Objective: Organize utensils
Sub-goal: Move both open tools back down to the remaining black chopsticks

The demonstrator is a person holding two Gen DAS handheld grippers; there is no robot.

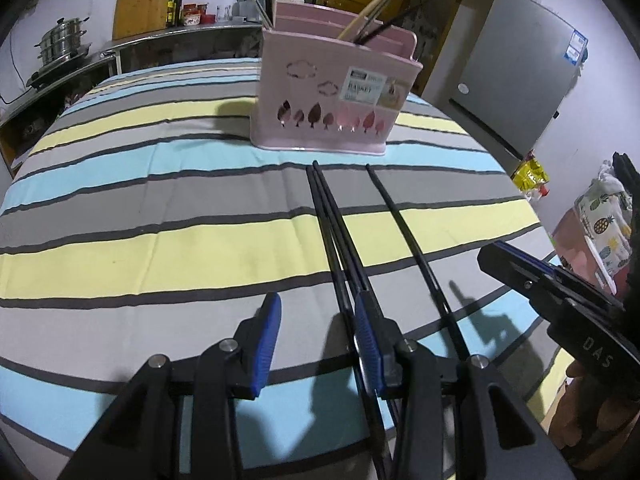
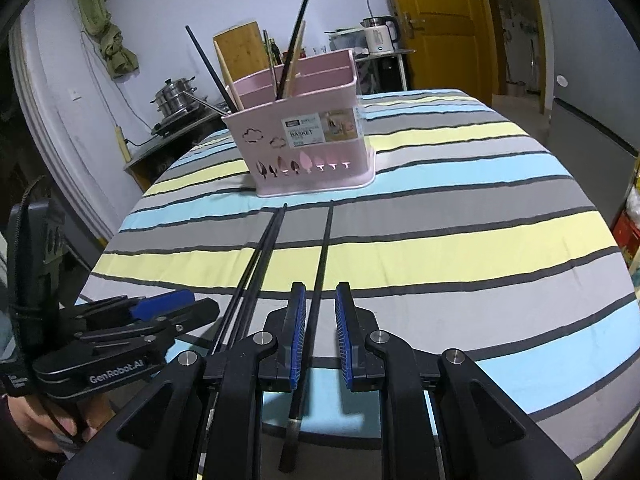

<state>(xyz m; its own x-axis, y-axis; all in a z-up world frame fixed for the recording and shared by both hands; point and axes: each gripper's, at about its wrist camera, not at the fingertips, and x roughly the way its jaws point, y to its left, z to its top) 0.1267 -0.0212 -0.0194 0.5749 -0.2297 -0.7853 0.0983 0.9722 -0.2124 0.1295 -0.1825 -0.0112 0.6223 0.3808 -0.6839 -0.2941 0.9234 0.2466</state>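
A striped cloth [image 1: 160, 248] in grey, yellow and blue covers the worktop. Toward its far edge stands a pink utensil basket [image 2: 308, 148], with several chopsticks [image 2: 292, 52], black and wooden, standing in its compartments.

In front of the basket, three black chopsticks lie on the cloth, running from near the basket's base back toward the near edge. Two of them lie as a pair [image 1: 332, 220], touching or nearly so; the single chopstick [image 2: 324, 256] lies just beside them, apart.

The left tool [image 1: 318, 320] is partly open with its blue pads [image 1: 270, 332] well apart. The pair of chopsticks runs along the inner face of its right-hand pad; the space between the fingers is mostly bare cloth, and nothing is pinched.

The right tool [image 2: 322, 320] stands narrowly open, its pads on either side of the single chopstick. A gap shows on both sides of the stick, so it is not gripped. A hand [image 2: 36, 416] holds the left tool's handle at the near edge.
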